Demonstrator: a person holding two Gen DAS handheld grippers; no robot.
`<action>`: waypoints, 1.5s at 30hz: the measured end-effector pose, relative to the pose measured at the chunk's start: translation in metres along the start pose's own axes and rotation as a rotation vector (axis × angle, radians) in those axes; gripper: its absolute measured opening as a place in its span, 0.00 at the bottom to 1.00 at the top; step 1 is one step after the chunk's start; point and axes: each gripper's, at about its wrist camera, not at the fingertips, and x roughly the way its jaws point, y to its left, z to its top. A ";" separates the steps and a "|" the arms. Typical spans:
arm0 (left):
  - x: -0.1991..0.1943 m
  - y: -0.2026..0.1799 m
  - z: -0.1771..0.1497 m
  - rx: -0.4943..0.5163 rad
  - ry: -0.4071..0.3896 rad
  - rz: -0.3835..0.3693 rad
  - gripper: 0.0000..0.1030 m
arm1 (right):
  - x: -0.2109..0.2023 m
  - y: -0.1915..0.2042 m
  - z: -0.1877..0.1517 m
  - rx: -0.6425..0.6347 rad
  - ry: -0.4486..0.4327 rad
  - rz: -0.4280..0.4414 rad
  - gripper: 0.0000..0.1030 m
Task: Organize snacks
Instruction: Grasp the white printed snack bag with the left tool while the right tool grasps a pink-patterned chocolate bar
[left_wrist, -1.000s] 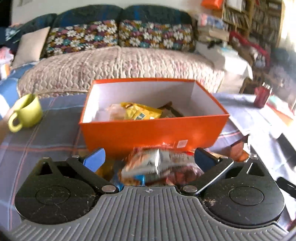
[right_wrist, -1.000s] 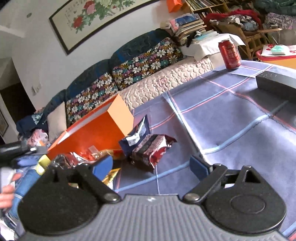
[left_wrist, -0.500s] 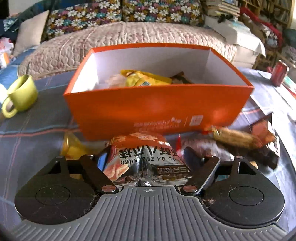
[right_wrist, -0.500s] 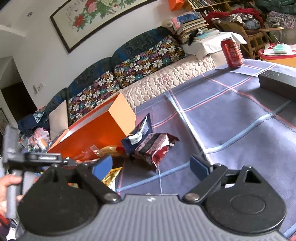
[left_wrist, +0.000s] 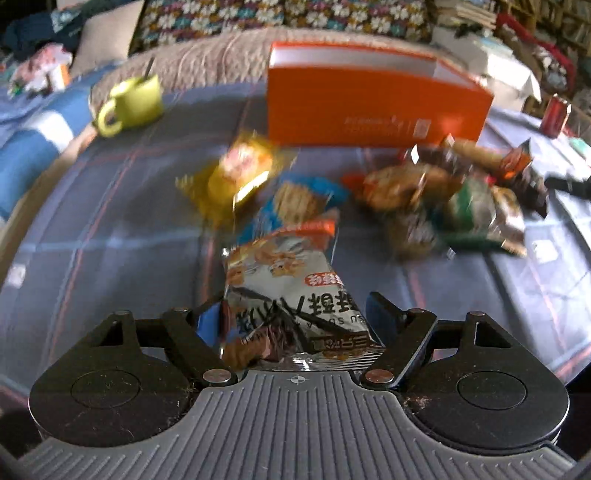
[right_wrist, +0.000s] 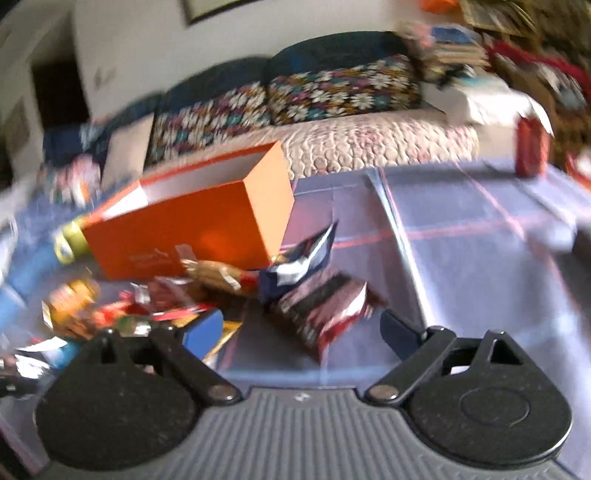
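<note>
The left gripper (left_wrist: 295, 317) has a silver snack packet (left_wrist: 291, 291) with black lettering and an orange top edge between its jaws, and the blue pads sit against the packet's two sides; the jaws are opening a little at this moment, yet the packet is in their hold, its upper end pointing away towards the far side of the bench (left_wrist: 110, 236); beyond it the other snacks lie loose on the checked cloth: a yellow packet (left_wrist: 236, 173) to the far left, a blue packet (left_wrist: 299, 195) just behind the held one, and a blurred heap of brown, green and red packets (left_wrist: 454, 199) to the right; the orange box (left_wrist: 373, 107) stands at the far side of the bench, open at the top, with the heap just in front of its near wall; a yellow-green mug (left_wrist: 133, 103) sits far left and a red can (left_wrist: 554, 114) far right; a quilted sofa (left_wrist: 207, 55) with flowered cushions runs behind.

The right gripper (right_wrist: 301, 330) hangs with its jaws wide and nothing between them; a dark red packet (right_wrist: 325, 314) lies on the bench just ahead of them, a navy packet (right_wrist: 299, 258) behind it touching the orange box's near corner, and more packets lie scattered to the left; the view is blurred.
</note>
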 end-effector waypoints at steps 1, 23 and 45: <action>0.001 0.001 -0.004 -0.007 0.002 0.002 0.50 | 0.010 -0.002 0.005 -0.036 0.012 -0.007 0.90; -0.006 0.002 0.001 -0.021 -0.041 0.039 0.74 | 0.037 -0.024 -0.014 -0.067 0.083 -0.097 0.88; 0.018 -0.004 -0.015 -0.150 -0.014 0.205 0.59 | 0.065 0.013 -0.003 -0.101 0.123 -0.080 0.91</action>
